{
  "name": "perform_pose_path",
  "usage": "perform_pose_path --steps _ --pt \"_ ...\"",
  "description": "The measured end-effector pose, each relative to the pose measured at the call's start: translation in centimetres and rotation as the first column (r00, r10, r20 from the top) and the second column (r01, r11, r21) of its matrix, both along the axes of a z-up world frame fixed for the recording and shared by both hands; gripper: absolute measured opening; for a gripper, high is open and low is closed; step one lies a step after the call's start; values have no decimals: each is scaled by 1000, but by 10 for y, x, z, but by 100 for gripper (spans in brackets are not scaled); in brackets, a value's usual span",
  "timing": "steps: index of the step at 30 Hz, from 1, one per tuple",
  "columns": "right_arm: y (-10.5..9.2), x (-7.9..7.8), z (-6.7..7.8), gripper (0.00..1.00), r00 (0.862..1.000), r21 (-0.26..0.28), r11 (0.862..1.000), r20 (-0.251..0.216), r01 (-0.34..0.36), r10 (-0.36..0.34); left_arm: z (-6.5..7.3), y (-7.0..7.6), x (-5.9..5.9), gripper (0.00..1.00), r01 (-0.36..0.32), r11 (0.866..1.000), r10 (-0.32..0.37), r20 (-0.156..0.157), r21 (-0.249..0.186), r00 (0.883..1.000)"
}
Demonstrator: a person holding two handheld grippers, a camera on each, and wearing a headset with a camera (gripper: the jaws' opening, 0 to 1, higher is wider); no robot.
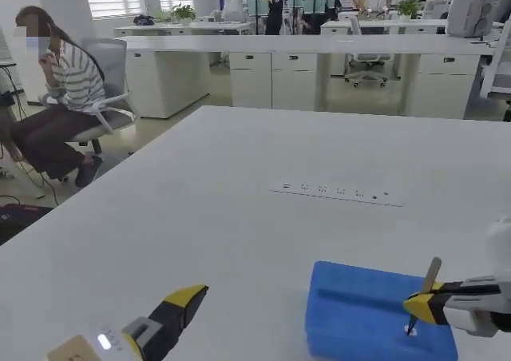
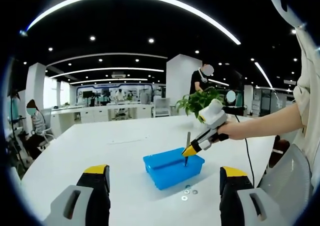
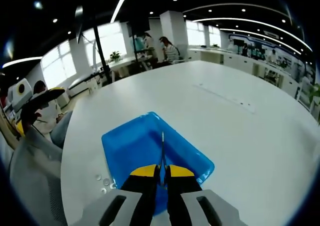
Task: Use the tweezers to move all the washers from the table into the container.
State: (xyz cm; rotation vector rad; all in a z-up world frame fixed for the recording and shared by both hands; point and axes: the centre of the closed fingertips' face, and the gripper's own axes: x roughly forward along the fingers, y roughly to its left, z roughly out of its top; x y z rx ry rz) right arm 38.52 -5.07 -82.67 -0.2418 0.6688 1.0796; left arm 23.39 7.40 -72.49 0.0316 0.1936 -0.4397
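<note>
Tweezers (image 3: 162, 148) check: seeing them pinched in the right tool (image 3: 162, 172), jaws squeezed together with just the thin metal between. Pointing tips-down into the blue container (image 3: 130, 146), roughly over its middle. Can't tell about contact with the bottom, or about anything caught in the tips, way too small for that.

Same story from the head view: right tool (image 1: 417, 305) at the right edge, tweezers (image 1: 432, 273) sticking up past the yellow tips and down toward the container (image 1: 359, 305).

Got the left tool (image 2: 164, 173) with jaws spread wide and nothing between them, hovering over the white surface (image 2: 100, 146) and looking across at the container (image 2: 172, 173) and the right tool (image 2: 192, 148). Catching only a yellow tip of the left tool (image 1: 185, 299) low in the head view, well apart from the container.

Washers (image 2: 187, 191): spotting a few small rings lying on the surface just beside the container, on its near side. Same washers (image 3: 102, 181) off the container's lower left corner in the right gripper view.

Also noticing a row of sockets (image 1: 339, 192) set into the surface farther back, plus a person (image 1: 68, 81) sitting in a chair (image 1: 112, 65) off to the left.
</note>
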Motion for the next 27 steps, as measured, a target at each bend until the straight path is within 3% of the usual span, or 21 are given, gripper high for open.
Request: perform_pose_path --steps 16,27 --pt "-4 -1 -6 4 999 -24 999 21 -40 40 -1 0 -1 91 0 1000 0 -3 8 1000" --pt "-3 0 -2 3 999 -10 999 34 -41 41 0 1 0 91 0 1000 0 0 8 1000"
